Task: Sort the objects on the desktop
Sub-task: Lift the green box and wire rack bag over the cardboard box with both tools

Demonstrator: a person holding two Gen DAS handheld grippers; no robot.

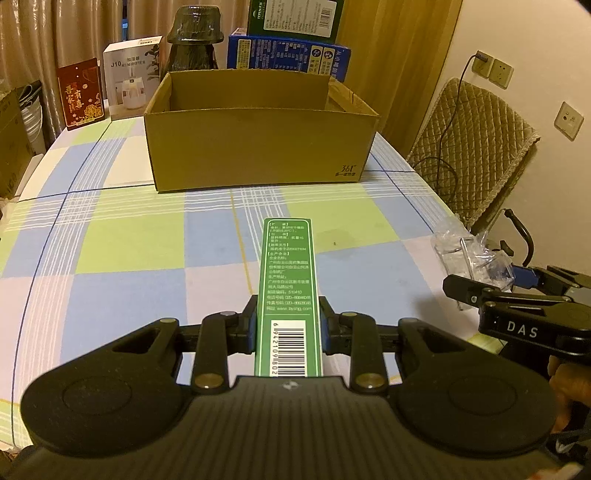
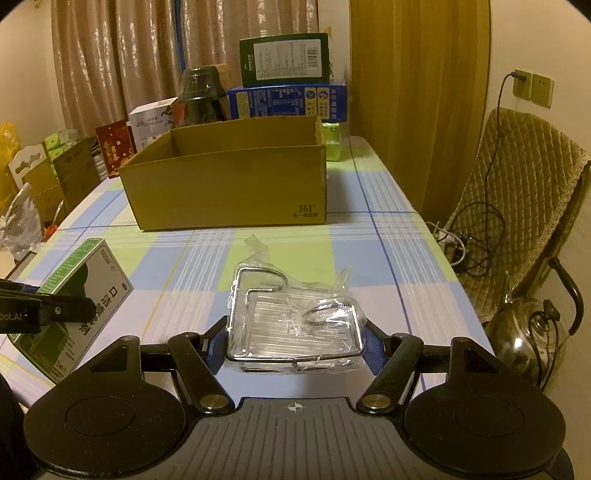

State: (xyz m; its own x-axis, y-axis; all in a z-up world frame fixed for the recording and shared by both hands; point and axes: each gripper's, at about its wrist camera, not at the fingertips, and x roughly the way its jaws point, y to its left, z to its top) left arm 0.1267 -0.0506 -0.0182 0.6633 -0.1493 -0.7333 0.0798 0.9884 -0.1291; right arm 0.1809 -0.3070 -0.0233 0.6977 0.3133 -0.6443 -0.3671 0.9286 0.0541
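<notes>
My left gripper (image 1: 288, 325) is shut on a green medicine box (image 1: 288, 280), held by its narrow sides above the checked tablecloth; the box also shows in the right wrist view (image 2: 74, 295). My right gripper (image 2: 293, 345) is shut on a wire rack wrapped in clear plastic (image 2: 295, 317); it also shows in the left wrist view (image 1: 476, 258) at the right. An open brown cardboard box (image 1: 258, 129) stands ahead of both grippers in the middle of the table (image 2: 229, 181). What lies inside it is hidden.
Behind the cardboard box stand a blue carton (image 1: 288, 51), a dark green carton (image 1: 295, 16), a dark wrapped bottle (image 1: 194, 40), a white humidifier box (image 1: 133, 75) and a red card (image 1: 79, 92). A padded chair (image 2: 517, 192) and a kettle (image 2: 528, 339) stand off the table's right edge.
</notes>
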